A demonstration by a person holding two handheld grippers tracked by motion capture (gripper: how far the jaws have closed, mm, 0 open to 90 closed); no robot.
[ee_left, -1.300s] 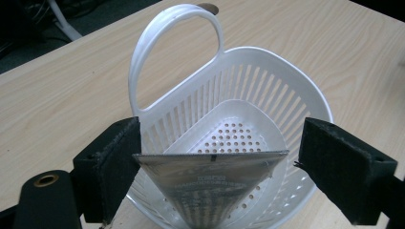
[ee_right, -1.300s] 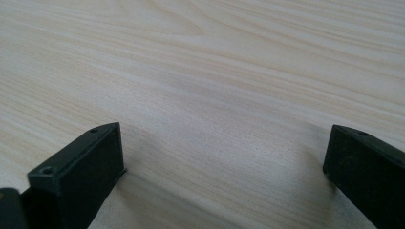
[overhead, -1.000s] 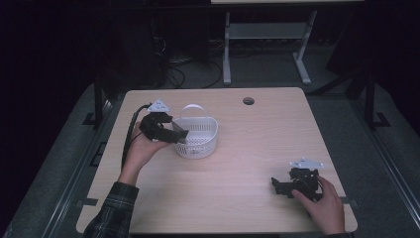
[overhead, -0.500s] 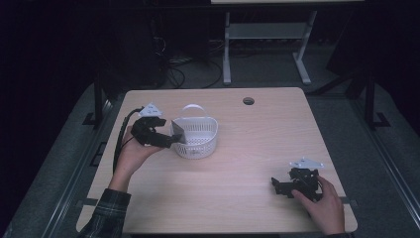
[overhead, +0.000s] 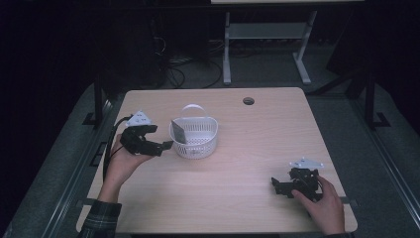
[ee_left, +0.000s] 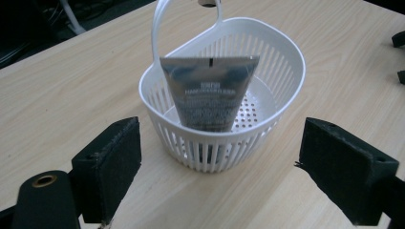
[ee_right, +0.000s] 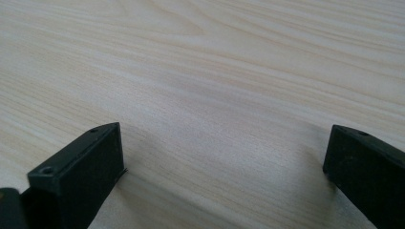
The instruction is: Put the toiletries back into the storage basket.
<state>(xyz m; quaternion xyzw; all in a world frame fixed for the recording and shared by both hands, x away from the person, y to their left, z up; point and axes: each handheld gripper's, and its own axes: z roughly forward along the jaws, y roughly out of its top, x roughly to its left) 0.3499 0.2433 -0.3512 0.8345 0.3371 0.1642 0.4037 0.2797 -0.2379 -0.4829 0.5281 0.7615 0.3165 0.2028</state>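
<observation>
A white slotted basket (overhead: 195, 139) (ee_left: 282, 90) with a thin handle stands left of the table's middle. A grey tube (ee_left: 210, 90) (overhead: 179, 134) leans upright inside it against the near wall. My left gripper (overhead: 166, 146) (ee_left: 224, 181) is held just left of the basket, jaws wide open and empty, pointing at it without touching. My right gripper (overhead: 275, 186) (ee_right: 224, 176) rests low over the bare wood near the table's front right corner, jaws open with nothing between them.
The light wood table (overhead: 257, 148) has a round cable hole (overhead: 248, 101) at the back. A black cable (overhead: 108, 148) trails from the left gripper over the table's left edge. Behind the table stand a desk frame (overhead: 267, 44) and cables on a dark floor.
My left gripper has drawn back leftward from over the basket, and the tube now stands in the basket. The right gripper has stayed put.
</observation>
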